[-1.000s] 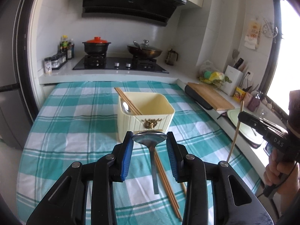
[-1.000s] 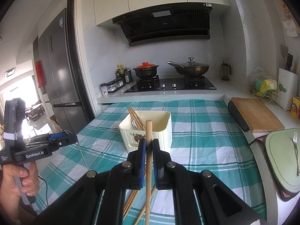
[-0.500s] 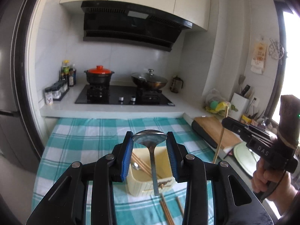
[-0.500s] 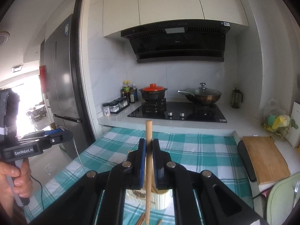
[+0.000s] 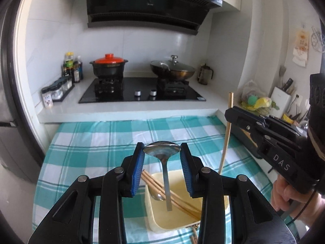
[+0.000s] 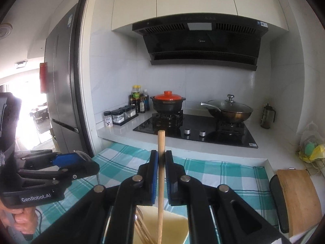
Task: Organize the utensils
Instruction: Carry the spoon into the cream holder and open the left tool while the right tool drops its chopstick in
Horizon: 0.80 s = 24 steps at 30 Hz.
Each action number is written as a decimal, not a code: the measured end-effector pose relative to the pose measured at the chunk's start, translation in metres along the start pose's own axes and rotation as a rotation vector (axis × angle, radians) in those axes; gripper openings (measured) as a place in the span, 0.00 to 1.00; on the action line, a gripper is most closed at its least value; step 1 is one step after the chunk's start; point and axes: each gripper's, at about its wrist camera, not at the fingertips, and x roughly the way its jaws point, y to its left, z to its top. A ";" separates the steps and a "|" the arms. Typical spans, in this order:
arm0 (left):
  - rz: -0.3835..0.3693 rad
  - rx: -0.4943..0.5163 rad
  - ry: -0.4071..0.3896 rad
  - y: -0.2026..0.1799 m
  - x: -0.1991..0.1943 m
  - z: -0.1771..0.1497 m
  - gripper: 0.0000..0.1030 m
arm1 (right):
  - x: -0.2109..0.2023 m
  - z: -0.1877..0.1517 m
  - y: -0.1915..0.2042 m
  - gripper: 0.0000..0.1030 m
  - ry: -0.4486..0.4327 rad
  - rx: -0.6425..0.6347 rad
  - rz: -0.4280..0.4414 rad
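Between the left gripper's (image 5: 162, 154) blue pads, gripping a spoon (image 5: 162, 152) by the bowl, handle hanging straight down over the bin (image 5: 156, 221). Between the right gripper's (image 6: 161, 162) pads, clamping a chopstick (image 6: 161, 174) upright, lower end dangling above the same bin. Having lifted both pieces off the cloth (image 5: 91, 142) within the last second and carried them forward, now hovering over the cream bin rather than in front of it. Inside the bin, already lying: several chopsticks (image 5: 172, 199) and another spoon (image 5: 157, 196). Beside the bin on the cloth, still waiting: more chopsticks (image 5: 194, 236). Judging from this, nearing the drop: lowering and letting go of both seems next, then returning for the strays.
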 end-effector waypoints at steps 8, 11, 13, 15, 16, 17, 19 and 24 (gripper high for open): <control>0.009 -0.021 0.114 0.007 0.044 -0.024 0.34 | 0.046 -0.040 -0.003 0.07 0.149 -0.010 0.027; 0.014 -0.022 0.141 0.008 0.053 -0.031 0.34 | 0.056 -0.050 -0.003 0.07 0.197 -0.011 0.026; 0.016 -0.020 0.154 0.008 0.058 -0.035 0.34 | 0.061 -0.055 -0.003 0.07 0.227 -0.010 0.024; 0.024 -0.016 0.169 0.007 0.063 -0.038 0.35 | 0.066 -0.058 -0.003 0.08 0.255 -0.003 0.021; 0.028 -0.020 0.178 0.007 0.064 -0.039 0.36 | 0.069 -0.060 -0.004 0.08 0.270 0.007 0.019; 0.033 -0.026 0.182 0.007 0.065 -0.039 0.38 | 0.072 -0.061 -0.006 0.10 0.288 0.016 0.017; 0.043 -0.036 0.176 0.008 0.058 -0.039 0.53 | 0.074 -0.062 -0.010 0.24 0.313 0.035 0.010; 0.072 0.004 0.135 0.010 0.012 -0.039 0.70 | 0.039 -0.047 -0.019 0.37 0.265 0.064 -0.008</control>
